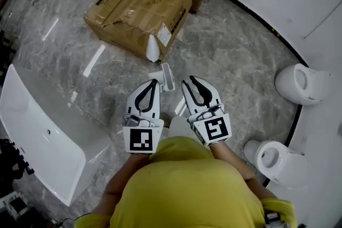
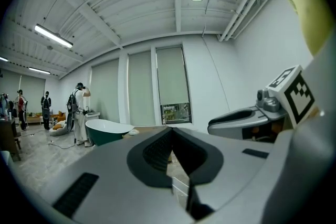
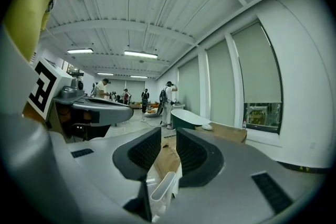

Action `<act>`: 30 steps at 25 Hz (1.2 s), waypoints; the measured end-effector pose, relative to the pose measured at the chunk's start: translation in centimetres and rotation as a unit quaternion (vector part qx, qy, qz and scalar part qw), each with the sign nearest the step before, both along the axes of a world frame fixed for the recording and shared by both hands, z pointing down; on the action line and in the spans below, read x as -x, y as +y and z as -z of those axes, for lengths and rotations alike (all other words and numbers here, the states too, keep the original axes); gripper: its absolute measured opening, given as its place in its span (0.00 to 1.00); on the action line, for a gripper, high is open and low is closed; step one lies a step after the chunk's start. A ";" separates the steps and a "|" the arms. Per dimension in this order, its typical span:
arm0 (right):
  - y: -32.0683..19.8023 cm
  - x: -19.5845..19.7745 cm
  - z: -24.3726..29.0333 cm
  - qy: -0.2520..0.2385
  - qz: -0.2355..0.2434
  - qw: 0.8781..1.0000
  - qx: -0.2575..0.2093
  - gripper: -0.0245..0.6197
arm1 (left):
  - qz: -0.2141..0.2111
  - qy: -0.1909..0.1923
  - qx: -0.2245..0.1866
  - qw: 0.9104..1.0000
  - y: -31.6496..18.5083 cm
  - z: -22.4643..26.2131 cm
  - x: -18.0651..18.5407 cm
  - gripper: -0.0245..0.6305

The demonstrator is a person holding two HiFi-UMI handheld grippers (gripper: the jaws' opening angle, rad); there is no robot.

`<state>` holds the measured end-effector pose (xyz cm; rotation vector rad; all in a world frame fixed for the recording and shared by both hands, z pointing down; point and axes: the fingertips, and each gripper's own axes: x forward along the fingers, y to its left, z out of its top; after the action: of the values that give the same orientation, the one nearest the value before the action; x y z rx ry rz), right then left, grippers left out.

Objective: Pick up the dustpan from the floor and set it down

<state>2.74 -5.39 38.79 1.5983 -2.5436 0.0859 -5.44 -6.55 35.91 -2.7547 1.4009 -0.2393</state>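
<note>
- Dustpan (image 1: 166, 76), white, is seen lying on the grey floor (image 1: 240, 56), away from the floor's curved right edge and just beside the near corner of the cardboard box (image 1: 139, 8).
- It is not yet lifted; the step in hand is judged as the approach, i.e. before the grasp.
- Left gripper (image 1: 155, 83): fingertips are brought together, nothing is held betw. them.
- Right gripper (image 1: 188, 80): fingers are kept apart w/ a clear gap. In the right gripper view the handle is seen low through this gap, but it is not pressed by the pads.
- Next move, prob.: the right gripper is to be lowered until the handle is taken betw. the pads, then closed, and only then raised.
</note>
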 end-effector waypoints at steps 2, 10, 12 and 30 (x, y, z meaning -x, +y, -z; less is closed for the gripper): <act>-0.6 0.0 -0.4 0.003 0.005 1.000 0.006 0.20 | -0.003 -0.001 0.005 1.000 -0.4 -0.1 -0.3 0.04; -1.7 0.2 -2.6 0.011 0.041 0.998 0.039 0.19 | 0.011 -0.009 0.015 1.000 -1.4 0.0 -0.8 0.04; -2.0 0.2 -3.1 0.014 0.052 0.998 0.043 0.19 | 0.018 -0.011 0.023 1.000 -1.6 -0.3 -0.8 0.04; -4.0 1.8 -13.3 0.036 0.119 0.981 0.152 0.21 | 0.013 -0.074 0.091 0.993 -3.2 -7.3 -0.9 0.04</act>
<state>0.91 -9.39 52.12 1.1601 -2.4979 0.3646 -4.59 -9.72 43.20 -2.7911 1.4452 -0.5878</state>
